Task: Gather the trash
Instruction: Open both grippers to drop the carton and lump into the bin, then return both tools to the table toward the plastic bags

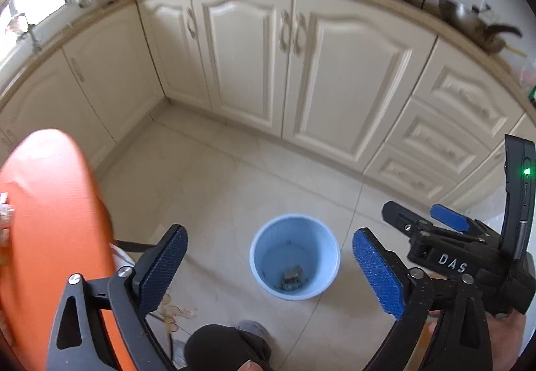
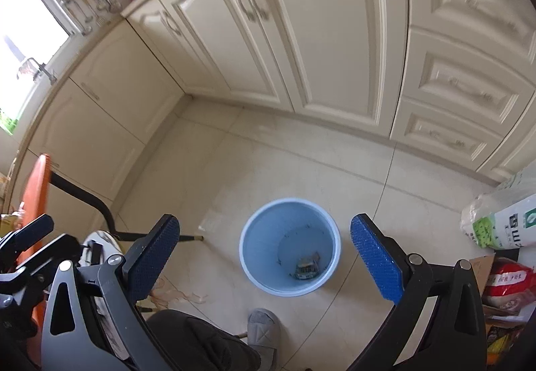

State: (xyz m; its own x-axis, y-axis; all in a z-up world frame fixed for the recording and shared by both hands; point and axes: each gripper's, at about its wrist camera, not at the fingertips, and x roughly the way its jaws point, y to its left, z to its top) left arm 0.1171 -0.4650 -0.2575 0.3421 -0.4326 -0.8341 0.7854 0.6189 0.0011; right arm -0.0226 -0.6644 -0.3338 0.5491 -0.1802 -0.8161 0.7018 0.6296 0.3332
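Observation:
A light blue trash bin [image 1: 294, 257] stands on the tiled kitchen floor, also in the right wrist view [image 2: 290, 247]. A small crumpled wrapper [image 1: 292, 277] lies at its bottom, seen too in the right wrist view [image 2: 306, 265]. My left gripper [image 1: 268, 274] is open and empty, held above the bin. My right gripper [image 2: 264, 257] is open and empty, also above the bin. The right gripper's body [image 1: 469, 247] shows at the right of the left wrist view. Some thin peel scraps [image 2: 181, 295] lie on the floor left of the bin.
Cream cabinets [image 2: 301, 36] run along the back and left. An orange chair [image 1: 50, 220] with black legs stands at the left. Bags and packages [image 2: 502, 227] sit at the right. The person's knee [image 2: 201, 337] and grey slipper [image 2: 263, 327] are below.

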